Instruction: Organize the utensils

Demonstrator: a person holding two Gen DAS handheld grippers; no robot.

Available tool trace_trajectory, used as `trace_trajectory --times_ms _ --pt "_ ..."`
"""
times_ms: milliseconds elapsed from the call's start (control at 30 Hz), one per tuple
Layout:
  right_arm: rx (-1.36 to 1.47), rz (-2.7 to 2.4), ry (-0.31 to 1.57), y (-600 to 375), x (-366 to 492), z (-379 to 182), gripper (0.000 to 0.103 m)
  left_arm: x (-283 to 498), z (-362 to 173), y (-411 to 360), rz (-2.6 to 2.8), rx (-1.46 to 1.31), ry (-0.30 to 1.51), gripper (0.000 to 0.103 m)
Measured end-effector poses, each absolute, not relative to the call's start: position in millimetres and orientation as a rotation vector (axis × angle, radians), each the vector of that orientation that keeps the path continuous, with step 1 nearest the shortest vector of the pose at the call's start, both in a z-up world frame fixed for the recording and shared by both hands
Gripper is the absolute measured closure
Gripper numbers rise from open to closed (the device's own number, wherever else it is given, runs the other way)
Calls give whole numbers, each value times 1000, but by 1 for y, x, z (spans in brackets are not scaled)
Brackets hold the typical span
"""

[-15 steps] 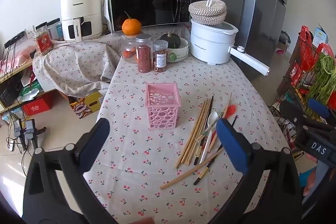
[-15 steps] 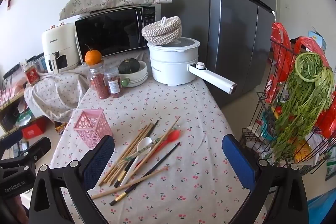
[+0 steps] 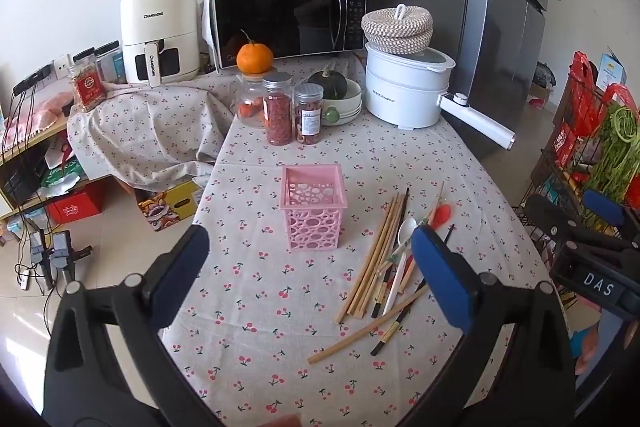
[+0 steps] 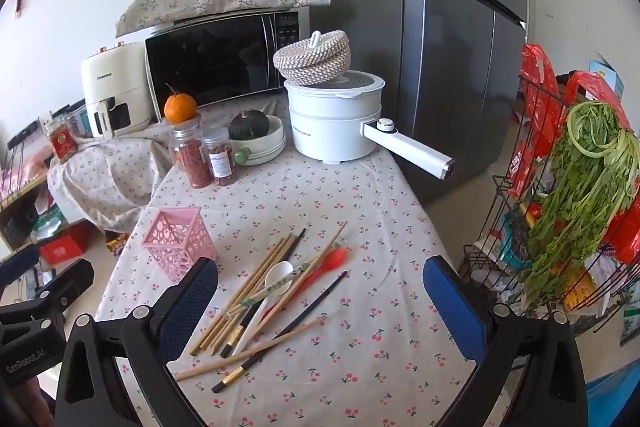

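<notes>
Left wrist view: the left gripper (image 3: 308, 259) hovers with jaws spread wide and nothing between them above a cherry-print tablecloth (image 3: 280, 307), where a pink perforated holder (image 3: 313, 205) stands upright and unfilled. Just beside it, a loose heap of chopsticks (image 3: 380, 255), a white spoon (image 3: 402, 251) and a red spoon (image 3: 440, 215) lies flat. The right gripper (image 4: 320, 291), likewise agape and holding nothing, hangs over the same heap.

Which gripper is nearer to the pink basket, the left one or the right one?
Left. The left gripper hovers just in front of the pink basket, jaws open. The right gripper hangs over the utensil pile, the basket off to its left.
</notes>
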State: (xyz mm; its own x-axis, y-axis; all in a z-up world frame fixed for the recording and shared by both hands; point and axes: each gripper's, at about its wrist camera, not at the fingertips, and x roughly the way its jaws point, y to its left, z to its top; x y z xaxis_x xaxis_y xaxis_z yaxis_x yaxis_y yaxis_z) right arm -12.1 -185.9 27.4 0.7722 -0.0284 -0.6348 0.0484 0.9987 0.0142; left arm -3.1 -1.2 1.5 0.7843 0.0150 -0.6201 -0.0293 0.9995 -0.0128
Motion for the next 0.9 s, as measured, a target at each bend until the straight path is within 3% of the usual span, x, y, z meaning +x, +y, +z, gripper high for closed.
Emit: trace_trajectory --times_ms 900 --pt "50 -55 693 -187 -8 29 0 -5 0 -2 12 -26 677 2"
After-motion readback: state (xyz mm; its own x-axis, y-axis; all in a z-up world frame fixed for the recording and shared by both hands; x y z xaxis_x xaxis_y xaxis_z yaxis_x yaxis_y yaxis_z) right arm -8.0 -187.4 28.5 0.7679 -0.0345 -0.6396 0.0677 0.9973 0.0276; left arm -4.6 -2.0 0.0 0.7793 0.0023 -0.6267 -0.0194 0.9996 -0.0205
